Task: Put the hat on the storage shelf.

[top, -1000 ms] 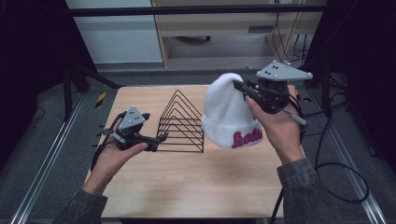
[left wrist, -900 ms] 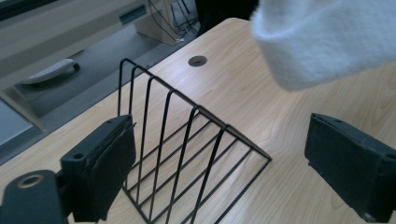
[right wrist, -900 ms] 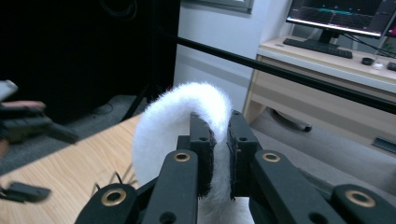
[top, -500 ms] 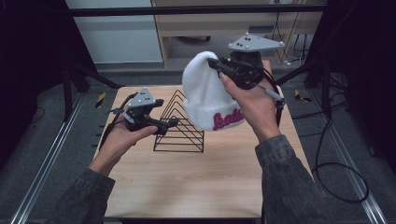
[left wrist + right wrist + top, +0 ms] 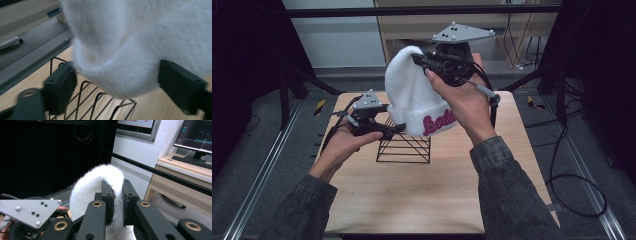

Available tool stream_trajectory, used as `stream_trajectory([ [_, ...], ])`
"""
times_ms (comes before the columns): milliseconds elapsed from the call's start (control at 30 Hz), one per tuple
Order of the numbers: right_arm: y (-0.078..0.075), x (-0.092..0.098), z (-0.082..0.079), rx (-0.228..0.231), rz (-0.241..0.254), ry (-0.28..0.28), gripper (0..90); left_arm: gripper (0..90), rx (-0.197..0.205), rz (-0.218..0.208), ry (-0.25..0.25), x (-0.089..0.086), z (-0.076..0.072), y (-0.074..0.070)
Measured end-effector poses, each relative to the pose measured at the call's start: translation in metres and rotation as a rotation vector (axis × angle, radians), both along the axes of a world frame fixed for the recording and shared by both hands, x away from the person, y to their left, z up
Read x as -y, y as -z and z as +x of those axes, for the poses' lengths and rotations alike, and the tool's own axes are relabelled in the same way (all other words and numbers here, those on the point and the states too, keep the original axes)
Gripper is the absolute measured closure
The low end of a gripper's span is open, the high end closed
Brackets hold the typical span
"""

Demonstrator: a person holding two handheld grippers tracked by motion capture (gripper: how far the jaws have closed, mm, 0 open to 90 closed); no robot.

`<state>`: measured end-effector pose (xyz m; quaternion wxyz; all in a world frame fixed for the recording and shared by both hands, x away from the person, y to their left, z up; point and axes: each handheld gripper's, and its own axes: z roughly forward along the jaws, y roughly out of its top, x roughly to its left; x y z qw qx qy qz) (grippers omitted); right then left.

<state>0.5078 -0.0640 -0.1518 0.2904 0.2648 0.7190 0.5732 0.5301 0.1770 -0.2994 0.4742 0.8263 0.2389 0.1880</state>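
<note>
A fluffy white beanie (image 5: 412,95) with pink lettering hangs in the air above a black wire rack (image 5: 404,147) on the table. My right gripper (image 5: 419,59) is shut on the fabric at the hat's crown, and the right gripper view shows a white fold (image 5: 87,187) pinched between its pads (image 5: 108,195). My left gripper (image 5: 397,127) is at the hat's lower brim. In the left gripper view the brim (image 5: 125,50) hangs between the two jaws, above the rack's wires (image 5: 82,100). Those jaws have just been closing and still stand wide, without squeezing the brim.
The wooden table (image 5: 427,200) has bare room in front of the rack. A wooden desk stands behind the table, with a monitor (image 5: 197,135) and keyboard on it. Cables (image 5: 572,180) trail on the floor at the right. Black frame bars cross the back.
The right gripper has carried the hat up and to the left, over the rack. The left gripper has moved right and up until the hat's brim is between its jaws.
</note>
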Motion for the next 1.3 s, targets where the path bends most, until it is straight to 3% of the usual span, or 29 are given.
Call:
stream_trajectory([
  [67,0.001,-0.001,-0.001,0.0,-0.005,-0.002,83.4,28.9,-0.022,-0.008,0.014,0.002,0.001,0.001],
  [167,0.004,0.0,0.001,-0.006,-0.009,-0.002,83.4,59.3,-0.02,0.008,0.013,0.004,0.002,0.001],
  [233,0.006,0.002,0.003,-0.011,-0.008,0.002,83.4,73.9,-0.023,0.012,0.012,0.004,0.004,0.001],
  [300,0.008,0.005,0.005,-0.015,-0.012,0.01,83.4,78.5,-0.034,-0.002,-0.01,0.002,0.007,0.001],
  [567,0.017,0.022,0.015,-0.028,-0.009,0.053,83.2,82.8,0.006,-0.017,-0.101,-0.019,0.003,-0.009],
  [667,0.02,0.022,0.018,-0.036,-0.013,0.065,83.2,83.3,0.009,-0.02,-0.114,-0.024,0.003,-0.012],
  [867,0.028,0.014,0.034,-0.069,-0.034,0.083,83.1,83.6,0.01,-0.011,-0.153,-0.04,0.002,-0.016],
  [1233,0.043,0.003,0.055,-0.111,-0.052,0.093,82.9,83.7,-0.009,0.013,-0.179,-0.051,0.01,-0.012],
  [1300,0.049,0.001,0.061,-0.125,-0.063,0.1,82.9,83.8,-0.012,0.036,-0.177,-0.052,0.012,-0.01],
])
